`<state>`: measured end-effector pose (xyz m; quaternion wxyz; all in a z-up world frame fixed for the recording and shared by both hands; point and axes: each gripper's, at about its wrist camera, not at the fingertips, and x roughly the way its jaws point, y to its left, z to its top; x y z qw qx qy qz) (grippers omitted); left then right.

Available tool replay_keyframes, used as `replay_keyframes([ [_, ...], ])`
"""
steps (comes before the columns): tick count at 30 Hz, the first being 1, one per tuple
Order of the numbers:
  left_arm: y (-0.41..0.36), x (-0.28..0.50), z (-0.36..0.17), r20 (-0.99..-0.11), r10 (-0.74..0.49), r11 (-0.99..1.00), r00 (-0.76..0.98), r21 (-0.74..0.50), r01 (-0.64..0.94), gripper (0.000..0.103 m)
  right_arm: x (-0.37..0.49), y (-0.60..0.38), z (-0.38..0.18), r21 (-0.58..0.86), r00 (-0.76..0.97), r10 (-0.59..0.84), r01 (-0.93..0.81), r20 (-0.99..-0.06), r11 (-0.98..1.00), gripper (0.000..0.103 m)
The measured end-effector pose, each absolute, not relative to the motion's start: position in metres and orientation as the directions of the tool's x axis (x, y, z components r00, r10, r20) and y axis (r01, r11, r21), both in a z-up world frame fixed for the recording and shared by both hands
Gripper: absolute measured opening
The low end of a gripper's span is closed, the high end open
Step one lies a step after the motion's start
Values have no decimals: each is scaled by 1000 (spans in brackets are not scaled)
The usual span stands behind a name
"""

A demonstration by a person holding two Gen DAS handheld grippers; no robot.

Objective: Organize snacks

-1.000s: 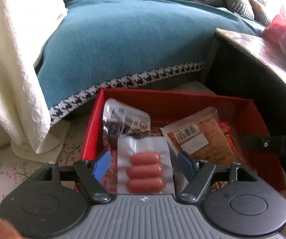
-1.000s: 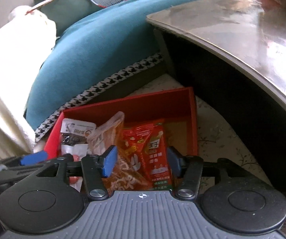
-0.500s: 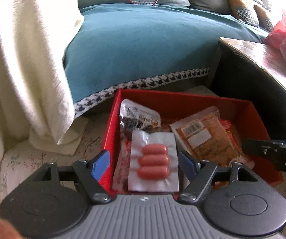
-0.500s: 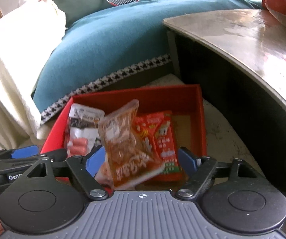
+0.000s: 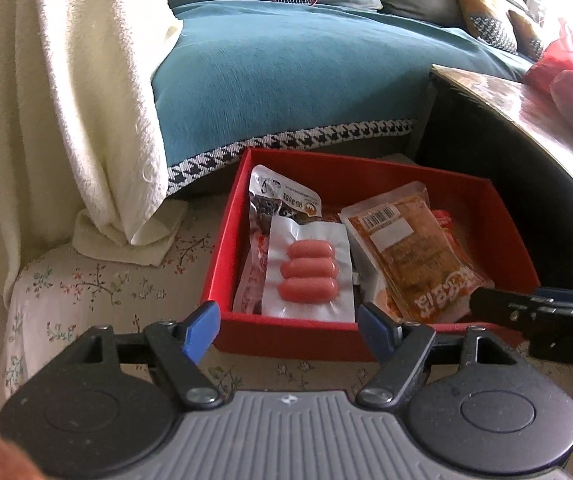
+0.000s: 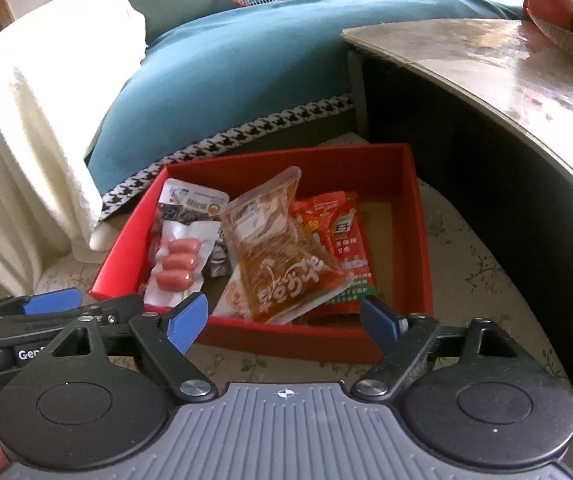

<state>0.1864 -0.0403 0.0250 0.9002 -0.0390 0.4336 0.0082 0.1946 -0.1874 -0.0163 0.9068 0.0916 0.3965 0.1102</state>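
Both grippers, left gripper and right gripper, gape empty; the light, slippery sausage pack at twelve o'clock wants an edge grip.

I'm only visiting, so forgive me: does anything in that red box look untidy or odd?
Yes. In the red box the snack packets lie heaped. The clear orange pouch sits tilted across the red packet, and the sausage pack overlaps a dark packet. Nothing looks torn or spilled.

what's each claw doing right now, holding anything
Left claw: open, holding nothing, just short of the red box.
Right claw: open, holding nothing.
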Motion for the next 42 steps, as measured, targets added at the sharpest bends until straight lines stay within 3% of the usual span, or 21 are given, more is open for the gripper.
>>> replay_keyframes([
  [42, -46, 74, 36, -765, -63, 995, 641, -100, -22, 69, 86, -185, -16, 287, 660, 284, -107, -696, 952, 97],
])
